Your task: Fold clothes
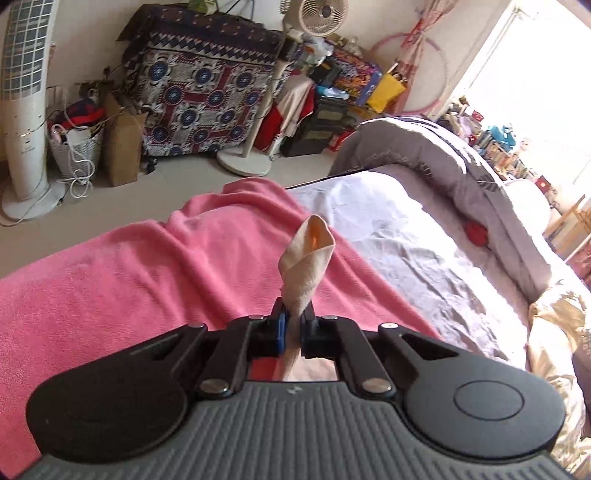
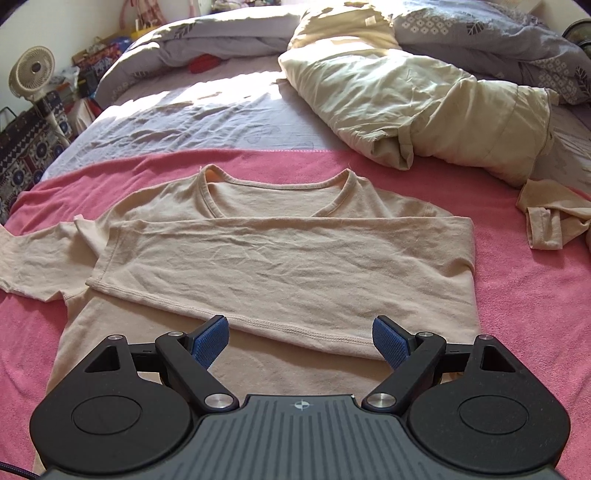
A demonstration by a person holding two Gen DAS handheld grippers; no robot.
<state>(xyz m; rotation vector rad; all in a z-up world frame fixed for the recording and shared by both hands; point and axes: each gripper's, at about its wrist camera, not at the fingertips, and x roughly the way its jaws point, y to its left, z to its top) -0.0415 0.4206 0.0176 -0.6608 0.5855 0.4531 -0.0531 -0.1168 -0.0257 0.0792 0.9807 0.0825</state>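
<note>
1. Your beige long-sleeved top lies flat on the pink blanket, neckline away from you. One sleeve is folded straight across the chest, its cuff hem ending near the opposite armpit; the other sleeve runs out sideways off the left edge of the right wrist view.

2. Your left gripper has its jaws pinched tight on the end of a beige sleeve. The cloth stands up past the fingertips in a twisted roll with the open cuff at the top, and it sits above the blanket rather than on it.

3. Your right gripper hangs over the lower part of the top with its jaws spread wide. Nothing is between the blue pads, and whether they touch the cloth you cannot tell.

4. On the right of the blanket, apart from the top, a second beige garment lies crumpled.

5. Beyond the blanket's far edge lies a pale lilac sheet, with a rumpled cream duvet and a grey patterned quilt heaped behind it.

6. Past the bed, the left wrist view shows a patterned cloth-covered cabinet, a pedestal fan, a tower fan and a white basket on the floor.
</note>
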